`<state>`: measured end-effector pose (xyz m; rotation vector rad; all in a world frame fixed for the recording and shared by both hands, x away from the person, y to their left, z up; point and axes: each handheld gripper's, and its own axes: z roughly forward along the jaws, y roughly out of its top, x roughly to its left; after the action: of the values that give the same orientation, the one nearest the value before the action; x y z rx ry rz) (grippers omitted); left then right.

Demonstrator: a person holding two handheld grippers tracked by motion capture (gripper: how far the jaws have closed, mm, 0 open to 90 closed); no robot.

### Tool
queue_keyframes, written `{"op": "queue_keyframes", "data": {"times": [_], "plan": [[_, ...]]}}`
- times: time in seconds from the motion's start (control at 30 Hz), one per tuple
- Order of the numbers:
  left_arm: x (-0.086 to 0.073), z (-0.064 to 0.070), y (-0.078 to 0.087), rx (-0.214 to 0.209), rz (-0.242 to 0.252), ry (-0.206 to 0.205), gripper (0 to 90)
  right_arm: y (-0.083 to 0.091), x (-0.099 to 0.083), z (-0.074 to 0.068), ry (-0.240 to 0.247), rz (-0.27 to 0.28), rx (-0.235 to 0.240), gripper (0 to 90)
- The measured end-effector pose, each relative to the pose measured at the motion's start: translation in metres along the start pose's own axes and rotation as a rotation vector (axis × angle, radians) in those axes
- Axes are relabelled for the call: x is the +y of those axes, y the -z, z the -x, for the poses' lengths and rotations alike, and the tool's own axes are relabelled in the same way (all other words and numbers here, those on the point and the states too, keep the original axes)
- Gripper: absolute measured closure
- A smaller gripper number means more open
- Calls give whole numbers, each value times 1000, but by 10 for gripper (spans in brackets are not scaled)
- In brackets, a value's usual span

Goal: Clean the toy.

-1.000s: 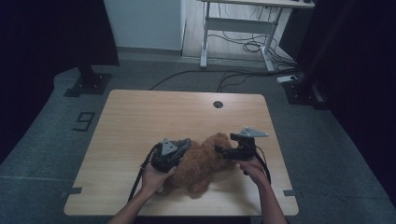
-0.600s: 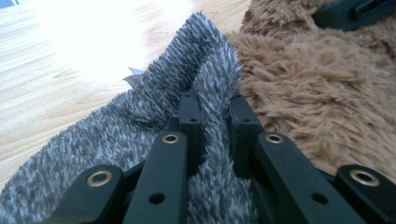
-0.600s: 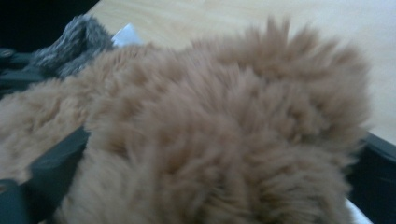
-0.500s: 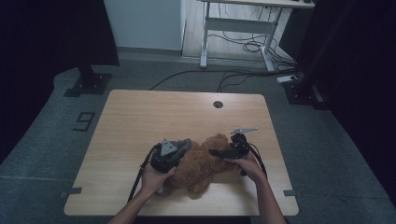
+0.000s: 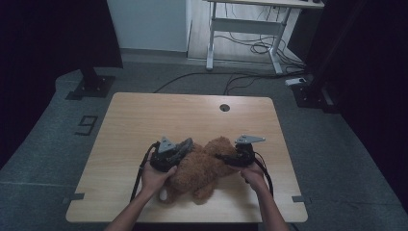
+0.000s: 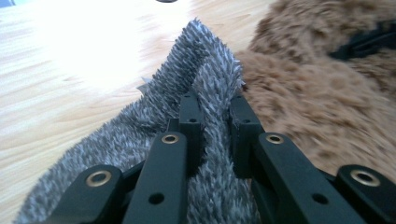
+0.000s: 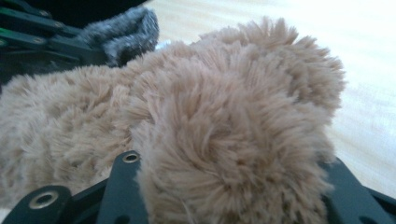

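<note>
1. High view: a brown plush bear lies on the wooden tabletop, near the edge where the person sits, and well apart from the round cable hole at the far side. The left tool is at the left side of the bear, touching it, and a piece of grey plush fabric shows at its tip. The right tool is at the right side of the bear, and its jaws point into the fur. A hand holds each tool from the near side.

2. Left gripper view: the left tool is nearly closed, and between its two black jaws it pinches a fold of the grey plush fabric. The bear lies just beside this fabric, touching it. The fabric goes back over the tabletop.

3. Right gripper view: the right tool stands wide, one jaw on each side of a thick rounded part of the bear. The fur hides the jaw tips, so I cannot tell if they press it. Behind the bear, the grey fabric is in the other tool.
</note>
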<state>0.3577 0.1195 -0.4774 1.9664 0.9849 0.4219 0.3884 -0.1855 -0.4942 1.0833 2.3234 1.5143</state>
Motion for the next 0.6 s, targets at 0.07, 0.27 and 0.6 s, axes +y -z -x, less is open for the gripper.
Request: {"op": "queue_keyframes", "data": {"times": [0.07, 0.27, 0.6], "plan": [[4, -5, 1, 13, -3, -5, 789, -1, 2, -3, -5, 41, -9, 544], [28, -23, 4, 61, 4, -11, 789, -7, 13, -9, 6, 193, -87, 546], [33, -18, -4, 38, -3, -18, 786, -7, -6, -16, 157, 323, -196, 521]]}}
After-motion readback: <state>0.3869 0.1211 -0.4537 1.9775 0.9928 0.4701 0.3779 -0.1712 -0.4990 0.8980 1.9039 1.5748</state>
